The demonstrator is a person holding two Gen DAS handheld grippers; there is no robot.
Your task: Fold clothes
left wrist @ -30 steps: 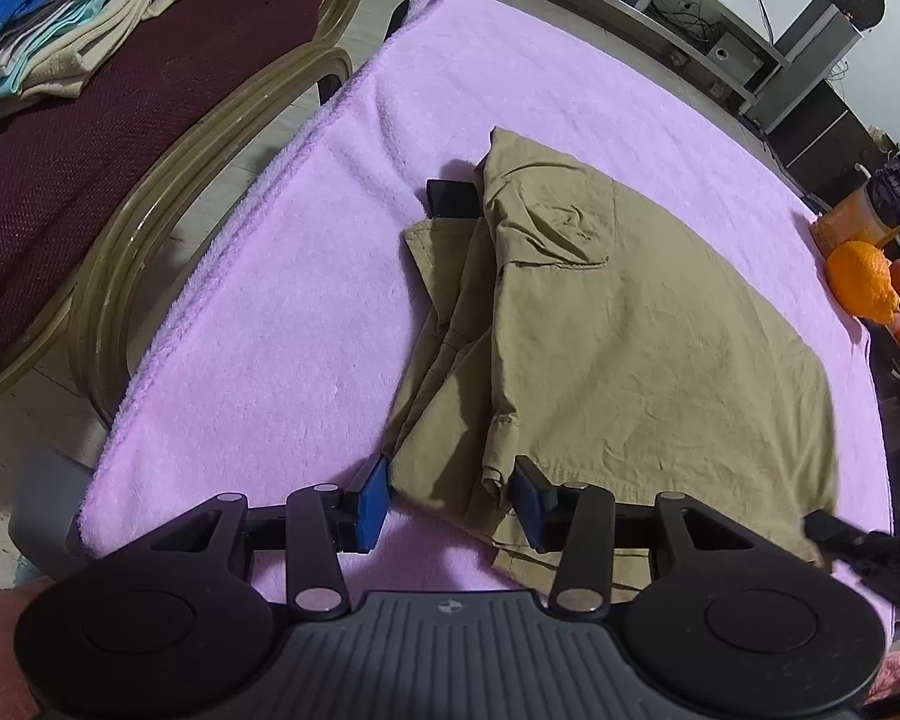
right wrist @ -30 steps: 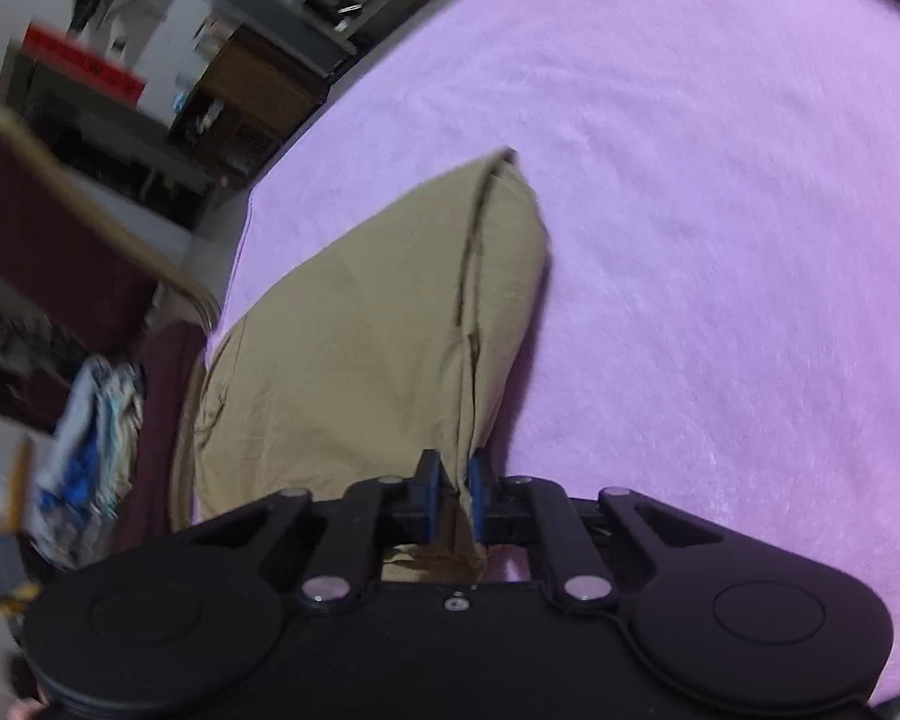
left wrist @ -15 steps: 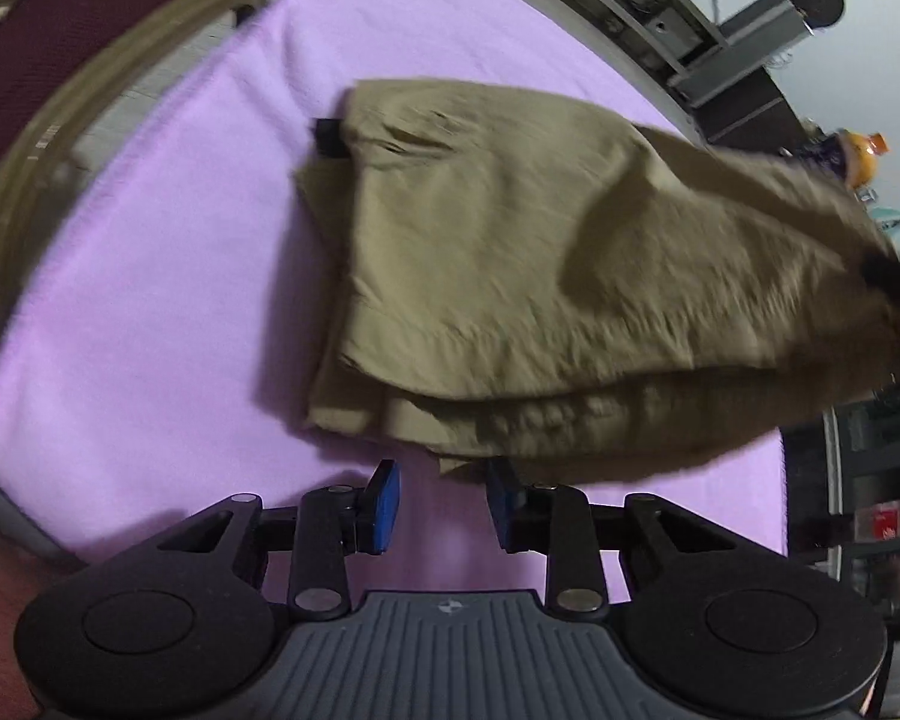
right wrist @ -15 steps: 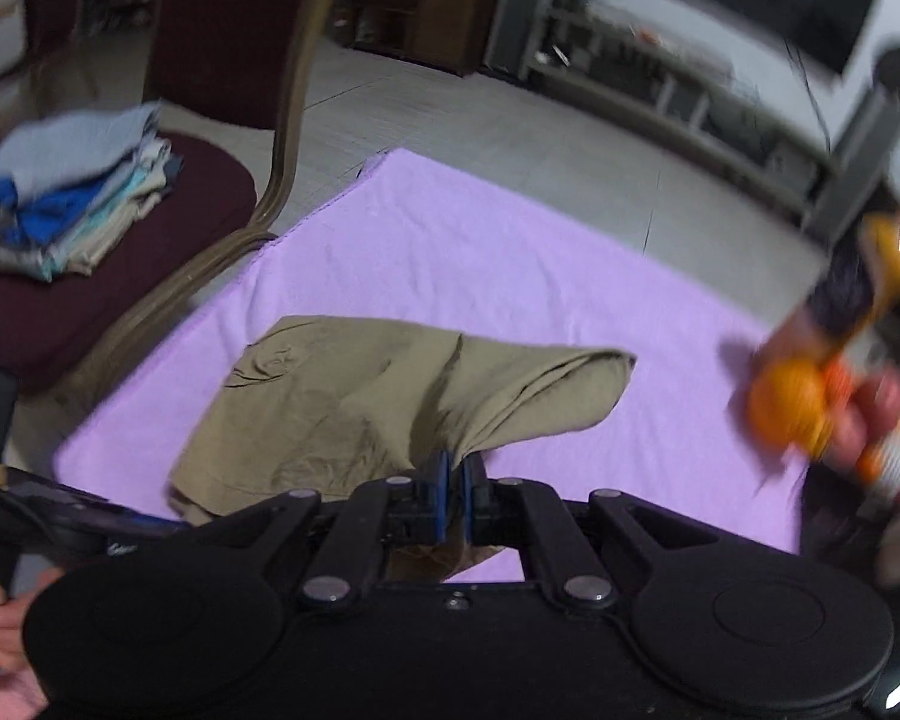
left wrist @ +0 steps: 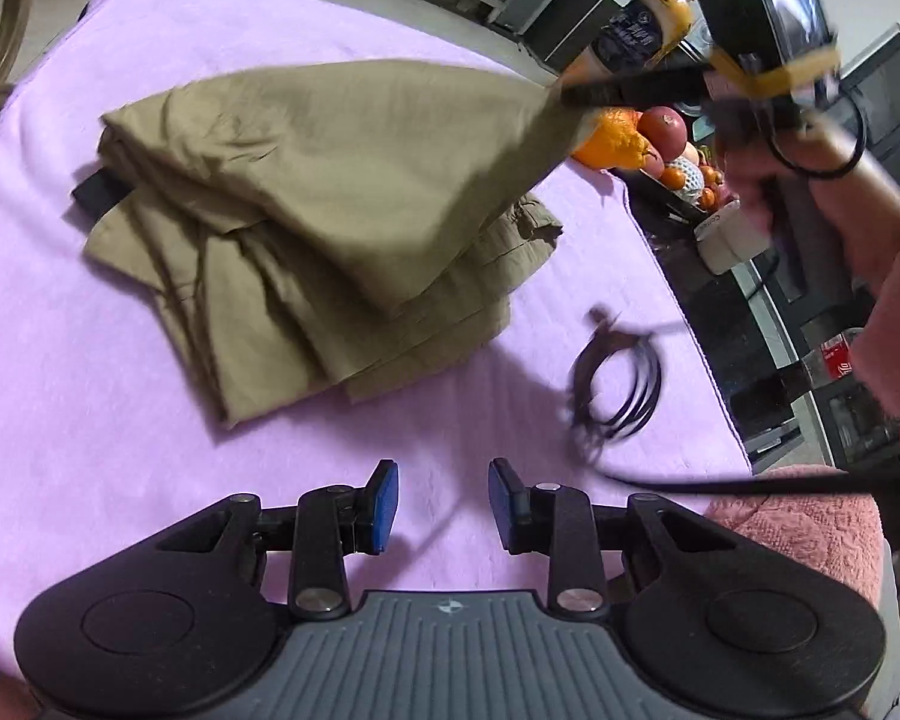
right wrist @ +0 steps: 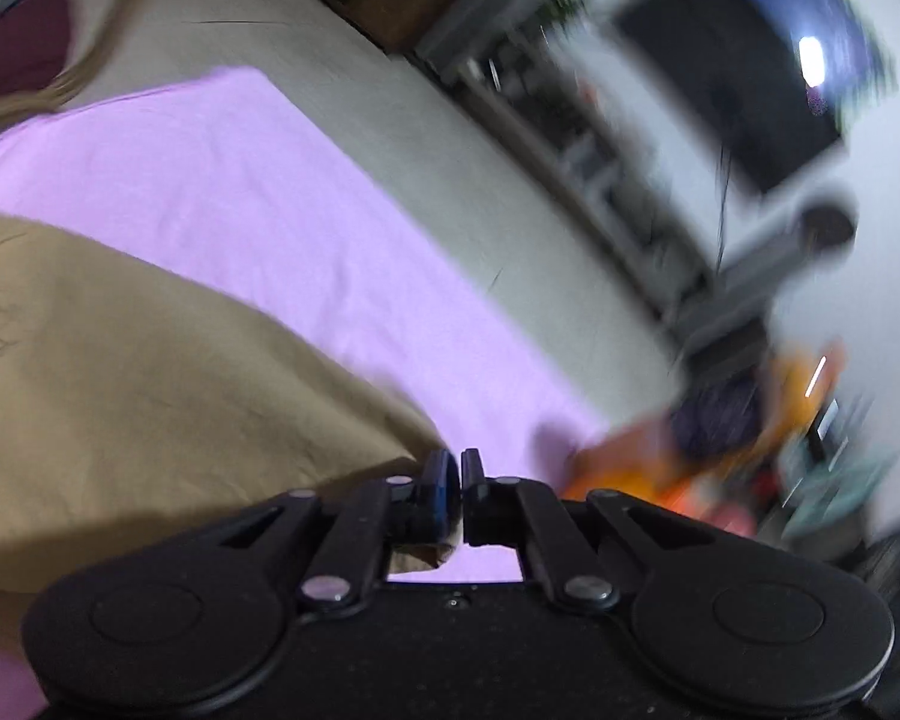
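Observation:
A khaki garment [left wrist: 330, 180] lies in folded layers on the pink blanket [left wrist: 150, 450]. Its top layer is pulled up into a taut sheet toward the upper right. There my right gripper [left wrist: 561, 97], held by a hand [left wrist: 840, 210], is shut on the garment's corner. In the blurred right wrist view the khaki cloth [right wrist: 150, 372] runs from the left into the closed right gripper [right wrist: 455, 480]. My left gripper [left wrist: 444, 498] hovers over bare blanket in front of the garment. It is open, with nothing between its blue pads.
A coil of black cable [left wrist: 618, 390] lies on the blanket right of the garment. Oranges and other fruit [left wrist: 618, 138] and a dark bottle [left wrist: 642, 24] stand past the blanket's far right edge. A pink towel-covered surface [left wrist: 798, 516] is at lower right.
My right gripper has lifted the garment's corner and swung it up and to the right, rolling as it went. My left gripper has backed off the garment's near edge, its jaws narrower than before.

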